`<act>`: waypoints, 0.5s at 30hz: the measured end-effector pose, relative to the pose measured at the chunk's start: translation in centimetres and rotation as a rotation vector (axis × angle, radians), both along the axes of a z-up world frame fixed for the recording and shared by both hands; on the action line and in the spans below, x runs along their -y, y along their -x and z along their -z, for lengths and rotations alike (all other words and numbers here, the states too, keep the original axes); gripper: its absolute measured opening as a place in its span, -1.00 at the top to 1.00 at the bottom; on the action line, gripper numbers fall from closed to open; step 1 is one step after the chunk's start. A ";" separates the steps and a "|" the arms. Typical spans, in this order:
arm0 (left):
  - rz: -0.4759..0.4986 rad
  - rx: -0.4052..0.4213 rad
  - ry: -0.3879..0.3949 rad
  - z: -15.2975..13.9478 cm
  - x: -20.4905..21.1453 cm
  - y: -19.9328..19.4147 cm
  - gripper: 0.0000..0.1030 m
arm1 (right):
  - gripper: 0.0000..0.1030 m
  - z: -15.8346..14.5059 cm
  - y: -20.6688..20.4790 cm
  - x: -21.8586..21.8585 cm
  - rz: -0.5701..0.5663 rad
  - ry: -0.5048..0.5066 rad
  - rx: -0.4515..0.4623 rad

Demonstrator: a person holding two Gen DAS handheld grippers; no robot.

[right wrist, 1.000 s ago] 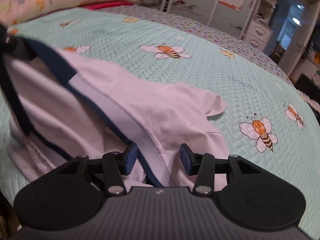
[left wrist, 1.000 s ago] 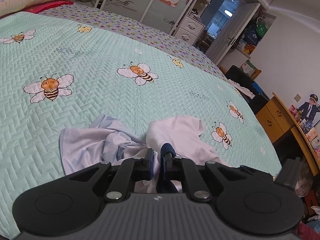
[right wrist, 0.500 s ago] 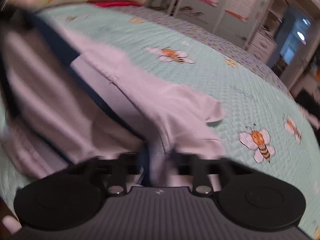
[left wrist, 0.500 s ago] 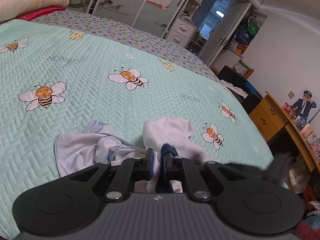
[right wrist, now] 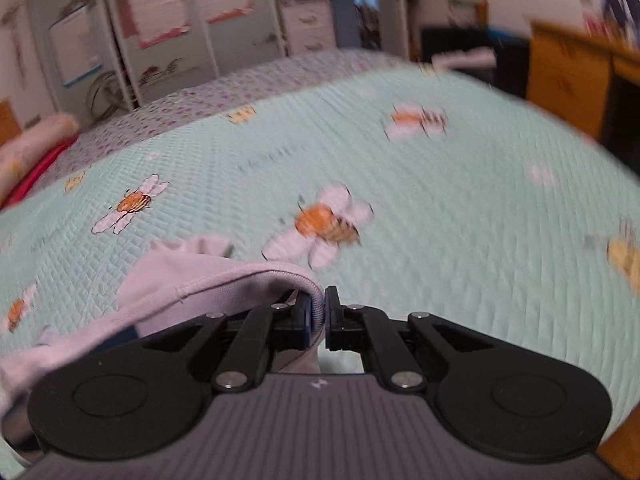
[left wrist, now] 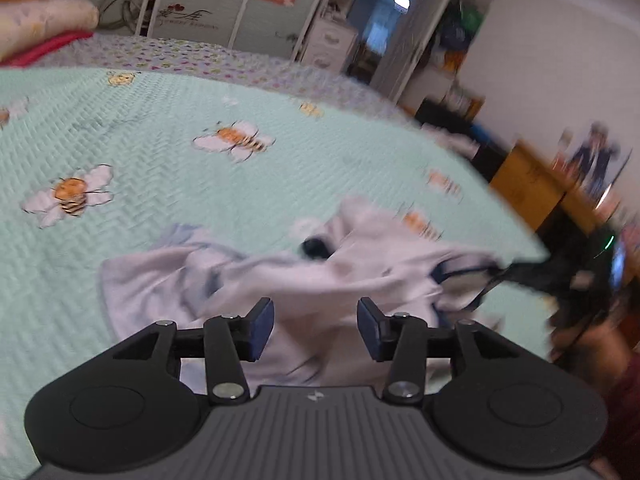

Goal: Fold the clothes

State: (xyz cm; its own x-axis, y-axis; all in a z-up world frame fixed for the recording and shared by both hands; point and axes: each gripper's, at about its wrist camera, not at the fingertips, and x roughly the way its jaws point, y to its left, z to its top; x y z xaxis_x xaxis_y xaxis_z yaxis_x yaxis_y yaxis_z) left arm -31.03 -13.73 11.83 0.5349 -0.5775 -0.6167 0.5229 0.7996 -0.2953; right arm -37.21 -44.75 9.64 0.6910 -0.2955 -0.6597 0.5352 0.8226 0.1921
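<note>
Pale lilac cotton, a top (left wrist: 352, 276) with navy trim, lies bunched and unfolded on the mint quilted bed (left wrist: 160, 160), spread from about nine o'clock to three o'clock just ahead of the left claw (left wrist: 316, 330). That claw stands with its pads wide apart and nothing between them, hovering over the middle of the heap. The right claw (right wrist: 318, 312) is pinched together on a stitched hem of the same top (right wrist: 208, 276), which trails away from it toward eight o'clock; in the left view this claw shows as a dark blur at three o'clock, with the cloth drawn taut toward it. My reading is that the garment is being pulled open by one edge so it can be laid flat for folding. To do that well, the right claw should keep its bite on the hem and draw steadily outward and low over the bed, not upward, so the fabric slides rather than balloons. The open left claw would best take a matching edge at the far side of the heap, ideally a seam or trimmed border, since a single layer grips cleaner than a wad. Both views are motion-blurred, so which part of the top each edge belongs to I cannot tell.
</note>
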 end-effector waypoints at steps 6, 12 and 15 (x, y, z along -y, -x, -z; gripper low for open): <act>0.181 0.135 -0.191 2.0 3.6 2.8 0.06 | 0.90 1.9 1.8 -0.7 0.008 -0.049 -0.027; 0.203 0.252 -0.263 1.9 5.3 2.1 0.06 | 0.89 1.4 2.4 -1.4 -0.023 -0.083 -0.016; 0.215 0.293 -0.286 1.9 5.9 1.4 0.06 | 0.88 0.9 2.4 -2.1 -0.050 -0.063 -0.006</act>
State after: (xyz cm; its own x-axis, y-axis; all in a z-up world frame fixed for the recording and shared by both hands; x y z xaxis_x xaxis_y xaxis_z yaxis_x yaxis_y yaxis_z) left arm -32.38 -19.66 9.97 0.5974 -0.5232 -0.6077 0.7141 0.6920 0.1062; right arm -39.56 -42.61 8.78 0.6997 -0.2180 -0.6803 0.4948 0.8349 0.2413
